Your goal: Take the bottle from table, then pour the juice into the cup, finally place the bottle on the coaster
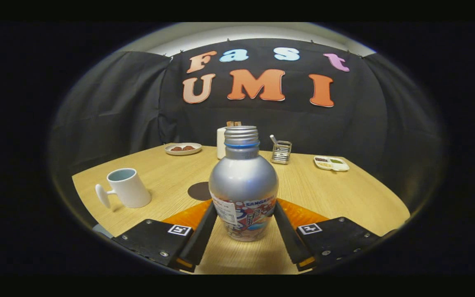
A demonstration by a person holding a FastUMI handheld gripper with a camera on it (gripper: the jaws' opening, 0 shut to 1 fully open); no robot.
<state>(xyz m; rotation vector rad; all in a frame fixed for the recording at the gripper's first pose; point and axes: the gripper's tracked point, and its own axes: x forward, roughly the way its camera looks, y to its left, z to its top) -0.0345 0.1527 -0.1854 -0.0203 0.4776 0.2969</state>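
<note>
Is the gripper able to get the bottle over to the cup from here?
Probably yes: the gripper is shut on the bottle, and bare table lies between it and the cup.

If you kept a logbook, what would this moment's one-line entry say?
stage: grasping | tool: fingers against both sides of bottle | bottle: upright on table, cap off | cup: ahead left | coaster: behind bottle

A silver bottle (243, 185) standing upright on the wooden table (344, 194) carries a printed band around its lower body, where the brand name "SANGARIA" can be read along the top edge. A white sticker on the bottle's side is too small to read. Square black-and-white marker tags (179, 229) sit on the claw (243, 214), one each side.
</note>
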